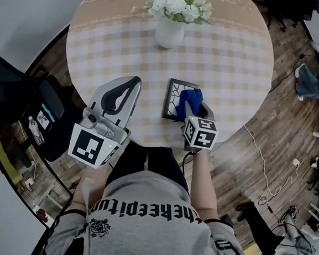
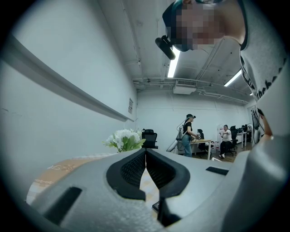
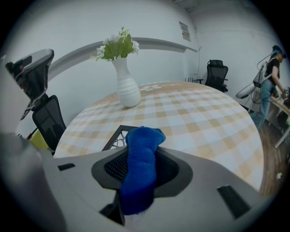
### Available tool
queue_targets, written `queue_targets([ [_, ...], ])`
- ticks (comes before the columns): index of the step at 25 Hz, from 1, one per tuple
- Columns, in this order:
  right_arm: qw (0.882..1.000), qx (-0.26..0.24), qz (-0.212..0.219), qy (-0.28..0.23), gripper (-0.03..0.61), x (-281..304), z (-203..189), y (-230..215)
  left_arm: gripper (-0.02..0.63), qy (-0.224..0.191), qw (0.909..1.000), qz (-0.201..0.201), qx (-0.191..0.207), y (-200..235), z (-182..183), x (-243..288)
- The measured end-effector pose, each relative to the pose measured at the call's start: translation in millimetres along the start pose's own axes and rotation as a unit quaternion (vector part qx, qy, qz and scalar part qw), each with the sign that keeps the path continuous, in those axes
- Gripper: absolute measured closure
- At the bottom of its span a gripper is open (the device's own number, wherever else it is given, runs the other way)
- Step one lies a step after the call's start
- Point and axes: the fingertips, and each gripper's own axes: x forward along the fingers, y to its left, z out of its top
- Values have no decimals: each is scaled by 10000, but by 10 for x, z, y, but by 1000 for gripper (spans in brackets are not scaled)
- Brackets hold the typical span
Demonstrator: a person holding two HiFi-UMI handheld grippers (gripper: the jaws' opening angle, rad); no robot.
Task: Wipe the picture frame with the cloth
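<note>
Right tongs [image 3: 141, 154] are pinching the cloth [image 1: 187, 99] over the picture frame [image 1: 172, 98]. Left tongs [image 2: 146, 155], pressed together, are idling, so the unsteadied frame is risking sliding.

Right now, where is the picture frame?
In the head view the picture frame lies on the table by its near edge, right of centre, partly under the blue cloth in the right gripper.

Gothic print "thekeepitun" across grey shirt [image 1: 143, 192], tablecloth [image 1: 237, 59] script illegible
</note>
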Motion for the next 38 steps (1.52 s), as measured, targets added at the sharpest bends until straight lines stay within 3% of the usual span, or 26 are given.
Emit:
queue_targets([
  [11,9992,-334,184,138,437,174,24,441,597,21,9999,132,-10,69,0,-164],
  [17,9980,-343,493,193,437,225,37,733,598,8,9998,194,-4,122,21,-242],
  [38,9970,-380,626,253,437,-79,-267,840,598,-2,10000,61,6,65,50,-327],
])
